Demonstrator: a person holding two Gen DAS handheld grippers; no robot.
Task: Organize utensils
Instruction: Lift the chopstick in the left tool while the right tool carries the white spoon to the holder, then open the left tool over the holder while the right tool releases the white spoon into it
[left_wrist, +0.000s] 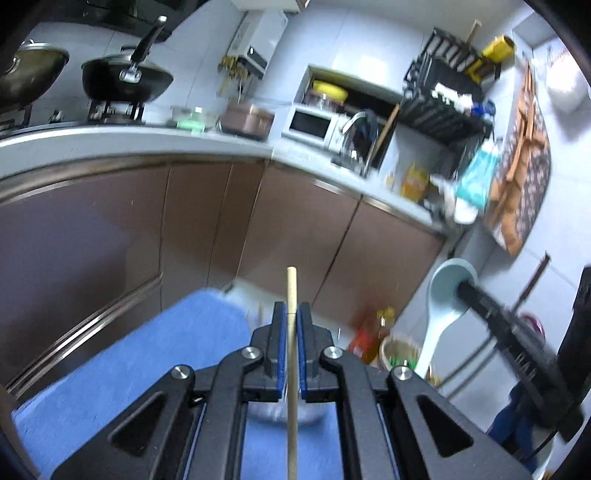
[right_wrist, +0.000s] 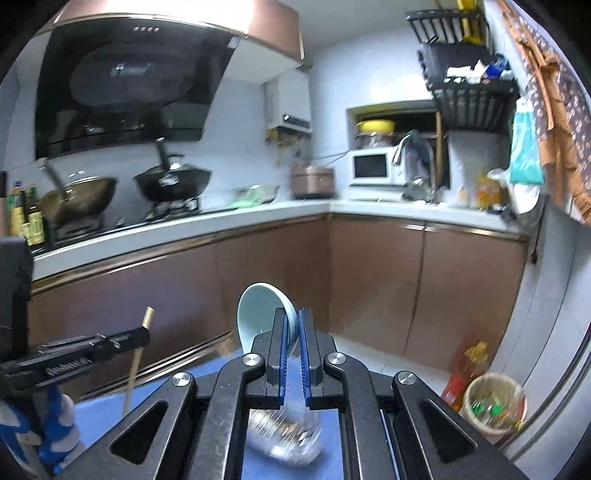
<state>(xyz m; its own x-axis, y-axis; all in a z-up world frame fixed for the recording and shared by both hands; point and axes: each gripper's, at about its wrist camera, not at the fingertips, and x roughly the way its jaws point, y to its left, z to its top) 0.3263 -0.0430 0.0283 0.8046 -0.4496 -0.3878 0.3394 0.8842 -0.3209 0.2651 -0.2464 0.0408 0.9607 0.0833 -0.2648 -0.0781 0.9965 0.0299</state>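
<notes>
1. Where the kitchen fills both wrist views, an L-shaped counter (right_wrist: 258, 218) with brown cabinet doors (right_wrist: 373, 280) below it runs along the far walls; a range hood (right_wrist: 122, 92) hangs over its left stretch.
2. A blue cloth-covered surface (left_wrist: 155, 354) lies below both grippers; its far edge faces the cabinets, and a blurred clear glass container (right_wrist: 284, 435) stands on it under the right gripper.
3. On the counter's left stretch, two woks (right_wrist: 173, 181) sit on the stove; a white microwave (right_wrist: 373, 168) stands past the counter's inner corner, and a black rack (right_wrist: 472, 99) hangs on the wall above its right end.
4. The left gripper (left_wrist: 293, 314) is held above the blue surface, its blue pads (left_wrist: 281, 332) pinching a wooden chopstick (left_wrist: 291, 288). The stick runs along the fingers, its tip projecting past them.
5. The right gripper (right_wrist: 293, 321) is likewise above the surface, pressed onto a pale blue ceramic spoon (right_wrist: 258, 310). The grip is near the bowl, which rises above the fingertips; in the left wrist view the handle hangs down.
6. On the floor by the right wall, a round bin (right_wrist: 495, 406) stands just beside an oil bottle (right_wrist: 465, 373).
</notes>
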